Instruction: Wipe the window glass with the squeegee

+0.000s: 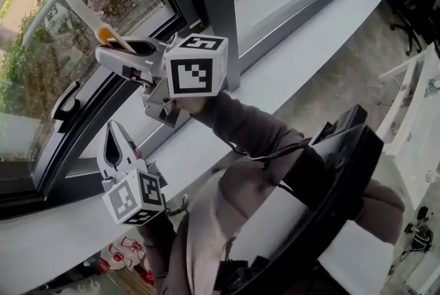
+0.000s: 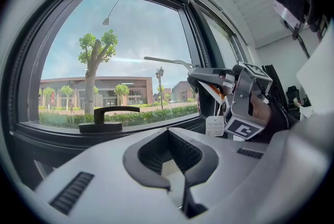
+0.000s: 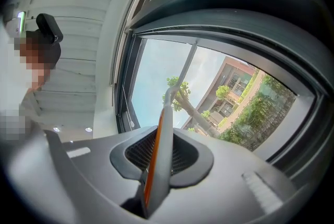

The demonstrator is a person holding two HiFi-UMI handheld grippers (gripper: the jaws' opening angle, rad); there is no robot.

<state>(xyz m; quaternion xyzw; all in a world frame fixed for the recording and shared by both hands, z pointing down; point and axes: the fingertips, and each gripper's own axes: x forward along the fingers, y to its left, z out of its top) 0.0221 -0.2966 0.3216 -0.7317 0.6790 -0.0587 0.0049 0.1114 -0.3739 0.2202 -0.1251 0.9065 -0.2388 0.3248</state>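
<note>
Squeegee (image 3: 164,134) handle clamped in right gripper (image 1: 113,53), long axis toward window glass (image 1: 41,46).

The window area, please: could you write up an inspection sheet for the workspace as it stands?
Surface: pale window sill, nothing seen on it.
Job's things: squeegee, handle clamped in the right hand-held gripper, pointing up at the window glass; blade contact cannot be told.
Clutter: a paper tag hangs by the right hand-held gripper; nothing else seen.
Grippers: right shut on the squeegee; left hand-held gripper shut, empty, lower, near the frame.
Cables: one dark cable beside the person's sleeve.
Surroundings: black window handle; tree and buildings outside.
</note>
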